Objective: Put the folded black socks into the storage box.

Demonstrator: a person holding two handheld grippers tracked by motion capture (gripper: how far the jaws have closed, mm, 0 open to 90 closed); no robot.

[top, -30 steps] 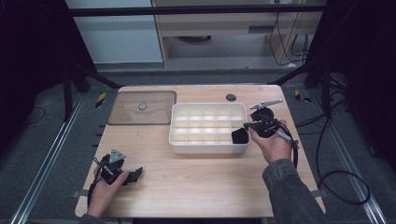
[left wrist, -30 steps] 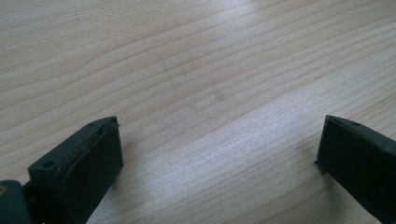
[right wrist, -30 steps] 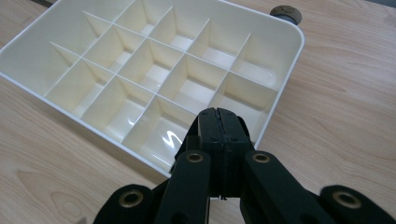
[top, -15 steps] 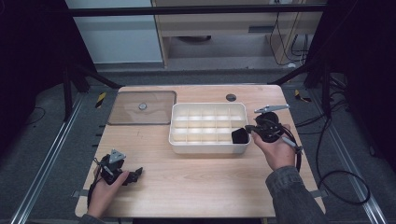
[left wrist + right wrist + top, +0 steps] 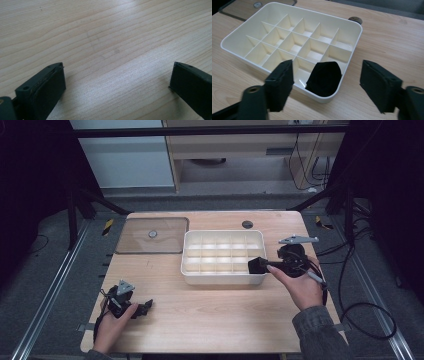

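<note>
A white divided box (image 5: 222, 234) stands mid-table. In its near right corner compartment lies a black matte piece (image 5: 324, 78), seen in the high view as the black piece (image 5: 255, 266). My right gripper (image 5: 327, 68) has just been opening. Its jaws stand apart on either side of the piece without touching it. From above, the right gripper (image 5: 267, 265) points left at the box's right end. My left gripper (image 5: 144, 308) rests near the table's front left. In its own view the left gripper (image 5: 117, 82) is open over bare wood.
A clear lid with a round knob (image 5: 152, 235) lies flat at the back left, beside the box. A dark round cap (image 5: 247, 224) sits behind the box. A black cable (image 5: 350, 305) trails off the table's right edge. The other box compartments hold nothing.
My right hand has drawn a little to the right, away from the box, and the black piece stays in the corner compartment. The left hand has not moved.
</note>
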